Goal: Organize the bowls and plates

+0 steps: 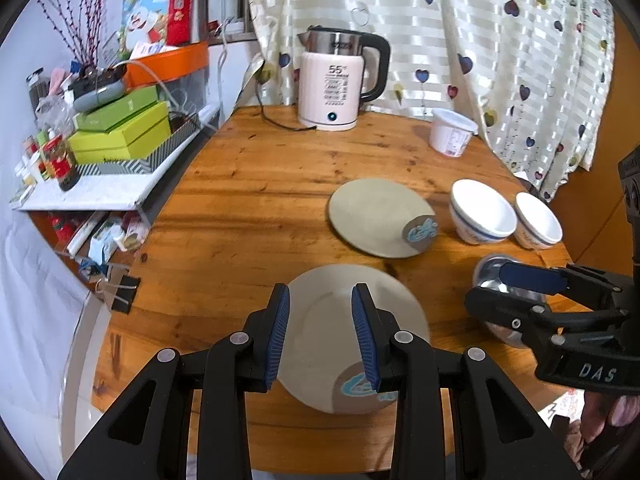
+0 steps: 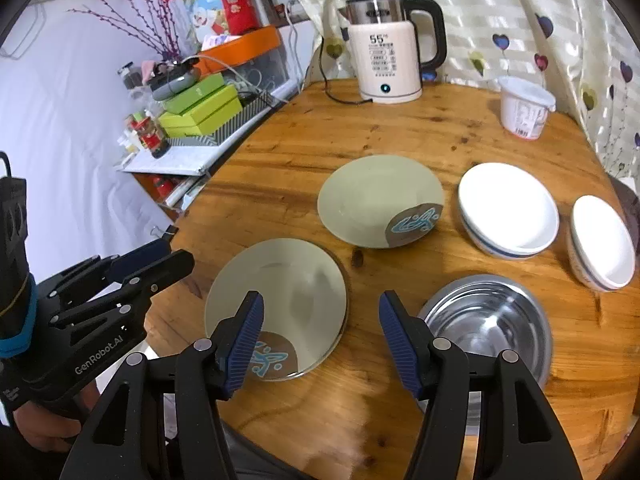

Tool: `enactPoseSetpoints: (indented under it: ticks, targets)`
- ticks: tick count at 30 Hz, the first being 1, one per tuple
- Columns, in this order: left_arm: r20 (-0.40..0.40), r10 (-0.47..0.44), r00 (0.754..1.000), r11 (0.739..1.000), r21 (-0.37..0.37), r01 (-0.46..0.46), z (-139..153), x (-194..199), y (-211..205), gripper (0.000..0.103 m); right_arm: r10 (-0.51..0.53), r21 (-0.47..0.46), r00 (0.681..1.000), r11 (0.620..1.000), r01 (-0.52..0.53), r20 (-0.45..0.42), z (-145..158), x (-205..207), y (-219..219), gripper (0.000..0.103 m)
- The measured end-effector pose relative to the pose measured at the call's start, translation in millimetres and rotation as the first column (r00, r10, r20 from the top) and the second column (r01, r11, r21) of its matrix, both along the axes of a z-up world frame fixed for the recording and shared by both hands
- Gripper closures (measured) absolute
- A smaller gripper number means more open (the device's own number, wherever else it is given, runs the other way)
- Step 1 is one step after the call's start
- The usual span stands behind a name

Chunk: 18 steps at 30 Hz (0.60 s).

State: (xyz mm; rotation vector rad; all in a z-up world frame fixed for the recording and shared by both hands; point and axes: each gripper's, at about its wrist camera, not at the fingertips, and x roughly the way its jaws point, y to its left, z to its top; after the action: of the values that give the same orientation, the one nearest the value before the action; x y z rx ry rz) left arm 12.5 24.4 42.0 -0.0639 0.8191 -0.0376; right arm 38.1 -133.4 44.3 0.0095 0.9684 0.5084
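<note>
Two beige plates with a blue motif lie on the round wooden table (image 1: 240, 200). The near plate (image 1: 320, 308) (image 2: 280, 292) lies below my left gripper (image 1: 322, 328), which hangs open above it and grips nothing. The far plate (image 1: 376, 216) (image 2: 376, 200) sits mid-table. Two white bowls (image 1: 482, 212) (image 1: 538, 220) stand to its right, also in the right wrist view (image 2: 508, 208) (image 2: 602, 240). My right gripper (image 2: 322, 336) is open and empty, between the near plate and a steel bowl (image 2: 492, 320) (image 1: 504, 332). In the left wrist view the right gripper (image 1: 486, 286) is over that bowl. The left gripper (image 2: 180, 251) shows at the table's left edge.
A pink kettle (image 1: 336, 80) with its cord stands at the back, a white lidded tub (image 1: 452, 132) to its right. A cluttered shelf with green boxes (image 1: 120, 136) borders the table's left side. A curtain hangs behind. Binder clips (image 1: 124, 296) hang at the left rim.
</note>
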Motion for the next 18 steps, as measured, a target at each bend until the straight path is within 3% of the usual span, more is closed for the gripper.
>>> enactPoseSetpoints:
  ticks: [18]
  targets:
    - [0.016,-0.043,0.999,0.999,-0.01,0.044,5.0,2.1,-21.7,0.069,-0.047,-0.013,0.999,0.999,0.048,0.022,8.5,-9.1,-15.9,0.042]
